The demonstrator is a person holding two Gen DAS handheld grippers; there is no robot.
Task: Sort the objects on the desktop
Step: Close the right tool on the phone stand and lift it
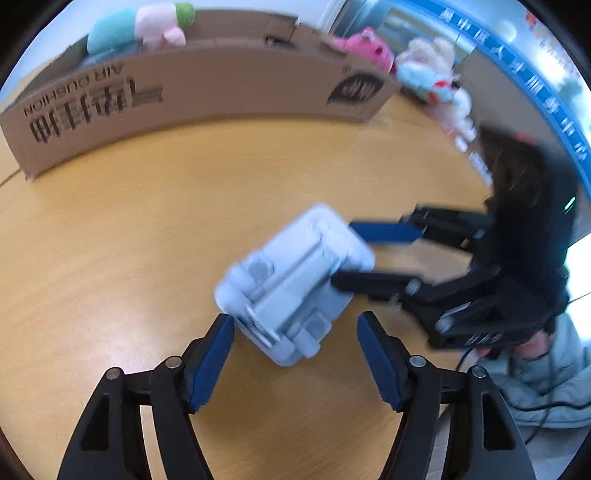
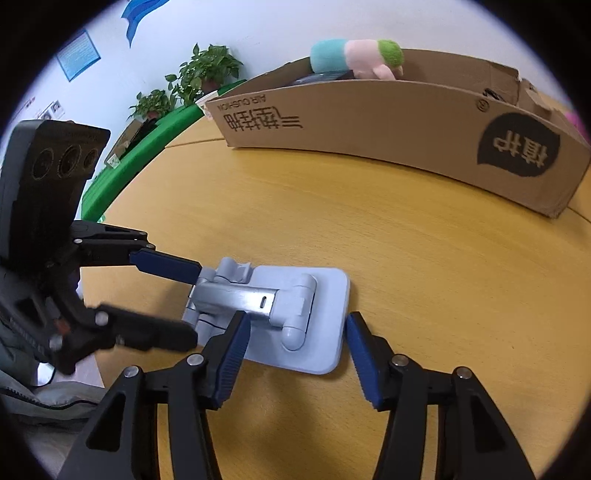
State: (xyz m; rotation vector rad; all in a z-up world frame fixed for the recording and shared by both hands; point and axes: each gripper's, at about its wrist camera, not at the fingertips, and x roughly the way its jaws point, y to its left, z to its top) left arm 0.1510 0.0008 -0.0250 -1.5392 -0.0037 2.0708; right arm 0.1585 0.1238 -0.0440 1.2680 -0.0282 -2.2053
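Note:
A pale grey folding phone stand (image 1: 295, 273) (image 2: 325, 295) lies on the wooden table (image 1: 110, 240) (image 2: 443, 277), its hinged arm folded over its flat base. My right gripper (image 2: 295, 316) (image 1: 345, 253) is shut on the stand, one blue pad on each side edge of the base. My left gripper (image 1: 295, 319) (image 2: 197, 304) stands open around the hinge end. Its left pad touches a corner and the other pad is apart from the stand. In the left wrist view the stand is blurred and looks tilted.
A long cardboard box (image 1: 207, 85) (image 2: 388, 122) stands at the back of the table with a plush toy (image 1: 147, 26) (image 2: 354, 59) in it. More plush toys (image 1: 428, 74) sit at the far right. A person's pale sleeve (image 1: 546, 369) is close by. Potted plants (image 2: 207, 70) line the wall.

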